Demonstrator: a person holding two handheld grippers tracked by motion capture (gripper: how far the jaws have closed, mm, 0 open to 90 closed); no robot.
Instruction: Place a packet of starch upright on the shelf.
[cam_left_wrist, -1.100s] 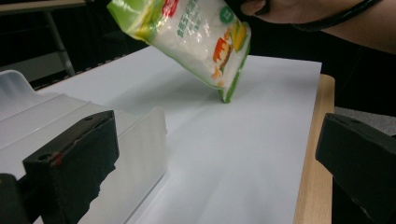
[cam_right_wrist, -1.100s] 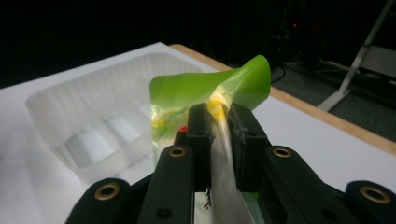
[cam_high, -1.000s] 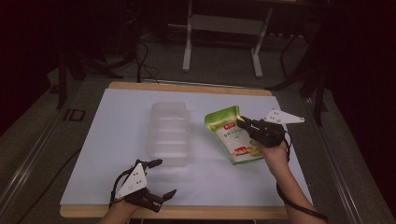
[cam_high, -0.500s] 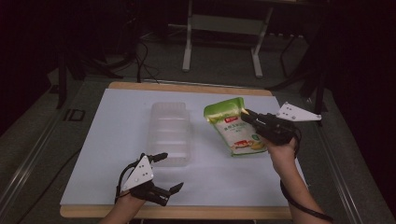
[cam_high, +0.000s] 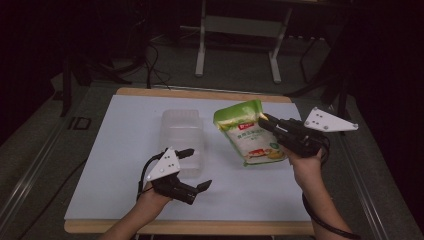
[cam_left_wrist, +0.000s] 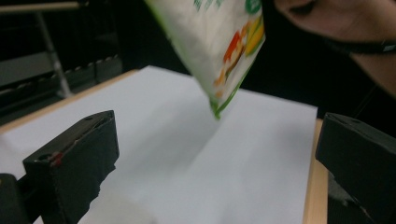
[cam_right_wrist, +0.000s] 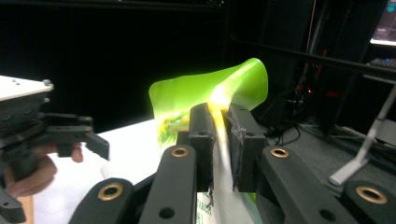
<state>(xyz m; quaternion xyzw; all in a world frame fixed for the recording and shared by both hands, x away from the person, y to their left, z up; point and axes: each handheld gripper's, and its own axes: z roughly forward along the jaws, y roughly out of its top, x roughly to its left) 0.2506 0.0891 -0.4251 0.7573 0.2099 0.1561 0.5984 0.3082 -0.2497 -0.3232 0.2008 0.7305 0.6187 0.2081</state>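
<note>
Green-and-white food pouch (cam_high: 249, 134) hung above the surface's right half, soft, light and slippery; the right claw (cam_high: 265, 122) was clamped on its top seam, the left claw (cam_high: 195, 169) stood apart.

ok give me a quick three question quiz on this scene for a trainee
1. True or false: the right gripper pinches the green snack bag.
2. What lies on the white mat beside the bag: A a clear plastic container, B a metal bowl?
3. Are the left gripper's fingers open or shut?

Key: 1 true. 2 A. 3 open, nothing between them.
</note>
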